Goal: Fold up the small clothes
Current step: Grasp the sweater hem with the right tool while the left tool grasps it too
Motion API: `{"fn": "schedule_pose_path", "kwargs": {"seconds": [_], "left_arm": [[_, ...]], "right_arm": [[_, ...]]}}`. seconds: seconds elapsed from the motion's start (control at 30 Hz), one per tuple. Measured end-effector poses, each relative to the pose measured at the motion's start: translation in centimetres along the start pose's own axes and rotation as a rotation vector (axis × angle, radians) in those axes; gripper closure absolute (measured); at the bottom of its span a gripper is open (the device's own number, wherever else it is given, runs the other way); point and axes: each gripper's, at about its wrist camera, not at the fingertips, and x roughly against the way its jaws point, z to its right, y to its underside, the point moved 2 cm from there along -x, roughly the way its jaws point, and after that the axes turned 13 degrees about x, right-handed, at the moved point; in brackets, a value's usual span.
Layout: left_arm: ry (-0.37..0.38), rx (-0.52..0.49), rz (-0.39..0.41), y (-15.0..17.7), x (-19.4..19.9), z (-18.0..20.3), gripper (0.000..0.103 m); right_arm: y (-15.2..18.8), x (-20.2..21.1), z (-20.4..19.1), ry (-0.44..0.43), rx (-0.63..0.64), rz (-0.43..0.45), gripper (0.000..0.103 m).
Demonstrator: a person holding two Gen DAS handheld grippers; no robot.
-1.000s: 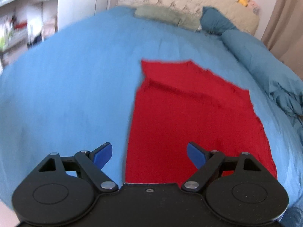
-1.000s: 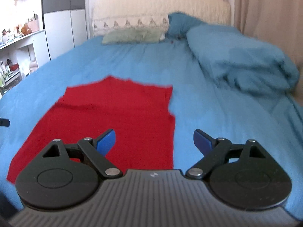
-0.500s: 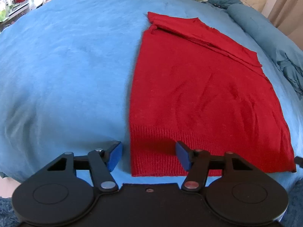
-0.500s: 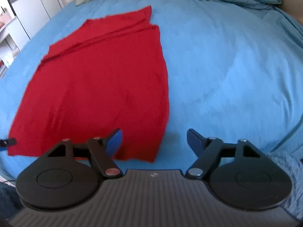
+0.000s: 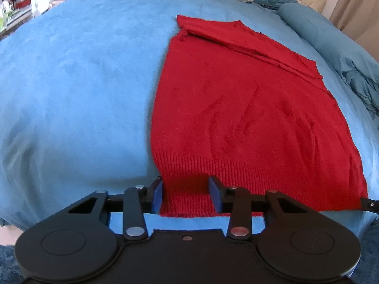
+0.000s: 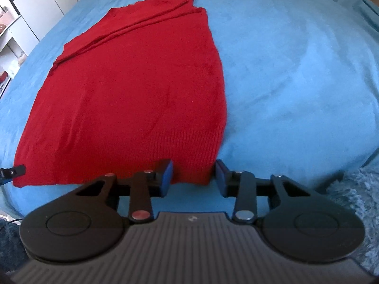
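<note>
Both hand-held grippers, left (image 5: 186, 195) and right (image 6: 193, 176), straddle the red sweater's (image 5: 248, 118) hem corners, jaws parted.

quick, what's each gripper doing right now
left gripper: open, jaws straddling the near-left hem corner of the red knit sweater.
right gripper: open, jaws straddling the near-right hem corner.

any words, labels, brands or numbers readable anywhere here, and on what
No readable text in either view.
Small pale mark on the grey ribbed body behind the right claw: a logo shape, no letters legible.
Items on the white shelves: too blurred to read.
Red knitted sweater: no visible label.
</note>
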Motion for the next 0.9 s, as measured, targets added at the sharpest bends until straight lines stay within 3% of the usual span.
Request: {"fn": "schedule_pose_path", "kwargs": {"seconds": [0.03, 0.17, 0.27, 0.5, 0.73, 0.9], "left_arm": [[0.003, 0.007, -0.002, 0.0, 0.0, 0.0, 0.065], [0.008, 0.007, -0.014, 0.1, 0.0, 0.1, 0.092], [0.008, -0.009, -0.008, 0.1, 0.4, 0.2, 0.097], [0.060, 0.003, 0.060, -1.7, 3.8, 1.3, 0.098], [0.140, -0.004, 0.202, -10.0, 6.7, 5.4, 0.098], [0.177, -0.021, 0.306, -19.0, 5.8, 8.9, 0.098]], "right_arm": [[0.0, -0.1, 0.2, 0.001, -0.003, 0.002, 0.050], [-0.9, -0.6, 0.0, -0.019, -0.022, 0.009, 0.070], [-0.8, -0.5, 0.4, -0.041, -0.034, 0.026, 0.078], [-2.2, 1.4, 1.1, -0.099, -0.053, 0.103, 0.080], [-9.8, 5.6, 1.9, -0.158, -0.020, 0.263, 0.080], [-18.9, 5.7, 2.6, -0.193, -0.012, 0.360, 0.080]]}}
